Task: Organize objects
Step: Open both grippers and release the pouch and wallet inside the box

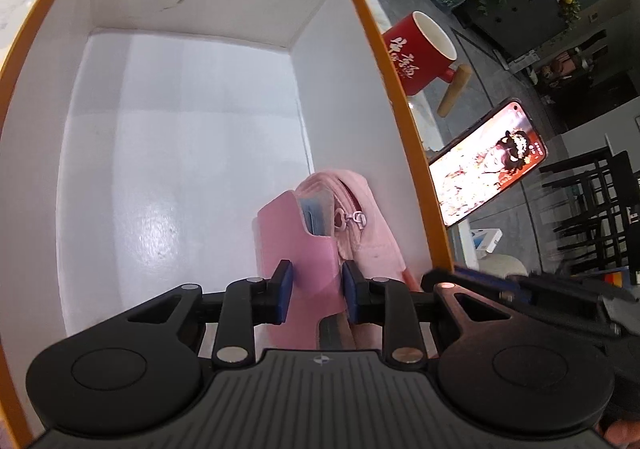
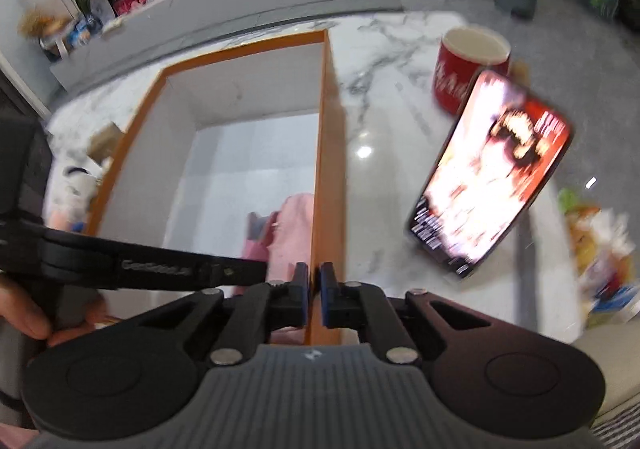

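An open orange-rimmed box [image 1: 400,109] with white inner walls fills the left wrist view. Inside, against its right wall, stands a pink wallet [image 1: 296,233] with a zip pull and blue cards showing. My left gripper [image 1: 316,293] is shut on the wallet's lower part, one pad on each side. In the right wrist view the wallet [image 2: 294,217] shows in the box's near right corner. My right gripper [image 2: 314,297] is shut just over the rim of the box's right wall [image 2: 326,169]. Only a thin orange slit shows between its pads.
On the marble table right of the box lie a lit phone [image 2: 492,169] and, behind it, a red mug [image 2: 468,65] with a wooden handle. Snack packets [image 2: 600,249] are at the far right. A hand [image 2: 24,317] holds the left tool.
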Demonstrator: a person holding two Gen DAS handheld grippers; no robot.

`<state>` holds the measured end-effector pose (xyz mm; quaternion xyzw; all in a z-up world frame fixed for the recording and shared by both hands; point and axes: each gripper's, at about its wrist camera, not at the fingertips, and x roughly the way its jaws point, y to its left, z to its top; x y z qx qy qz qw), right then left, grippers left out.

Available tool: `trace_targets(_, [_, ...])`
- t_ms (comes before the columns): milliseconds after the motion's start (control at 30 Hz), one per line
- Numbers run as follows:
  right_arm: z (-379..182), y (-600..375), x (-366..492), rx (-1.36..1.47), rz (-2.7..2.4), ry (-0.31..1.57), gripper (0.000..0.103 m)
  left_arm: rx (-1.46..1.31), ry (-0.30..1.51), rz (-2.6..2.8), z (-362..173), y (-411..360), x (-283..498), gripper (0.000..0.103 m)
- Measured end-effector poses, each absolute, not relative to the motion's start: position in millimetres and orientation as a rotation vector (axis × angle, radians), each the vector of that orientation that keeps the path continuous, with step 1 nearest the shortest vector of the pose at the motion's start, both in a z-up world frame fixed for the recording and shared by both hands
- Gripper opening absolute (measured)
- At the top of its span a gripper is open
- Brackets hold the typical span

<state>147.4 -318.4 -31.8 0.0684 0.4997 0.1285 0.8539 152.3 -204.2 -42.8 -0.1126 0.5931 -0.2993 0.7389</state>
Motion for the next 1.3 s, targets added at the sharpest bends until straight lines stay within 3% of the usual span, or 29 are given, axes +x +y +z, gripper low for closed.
trace_targets(267, [-32,-313,140,0.150,0.276,1.034,0.008,-0.189,1.256,-0.648,-43,-219,144,0.033])
trace_targets(600, [-34,-317,140,0.176,0.284,1.035,0.008,0.012,1.197,-0.640,-31,-225,133,0.027])
trace_targets(767, [-34,-317,141,0.177,0.285,1.036,0.008,-0.102,1.228,-0.643,-36,-220,138,0.028])
trace_targets(967, [-33,-316,141,0.178,0.293,1.041,0.012,-0.182,1.241,-0.649,-36,-205,138,0.031])
trace_targets(1133, [-28,-312,139,0.142,0.275,1.024,0.014,-0.188,1.226,-0.650,-28,-200,135,0.040])
trace_targets(1200, [-25,-311,137,0.127,0.266,1.013,0.022,-0.201,1.220,-0.655,-25,-198,135,0.043])
trace_targets(1300, [-20,-311,134,0.111,0.259,0.999,0.024,-0.202,1.209,-0.666,-21,-196,134,0.043])
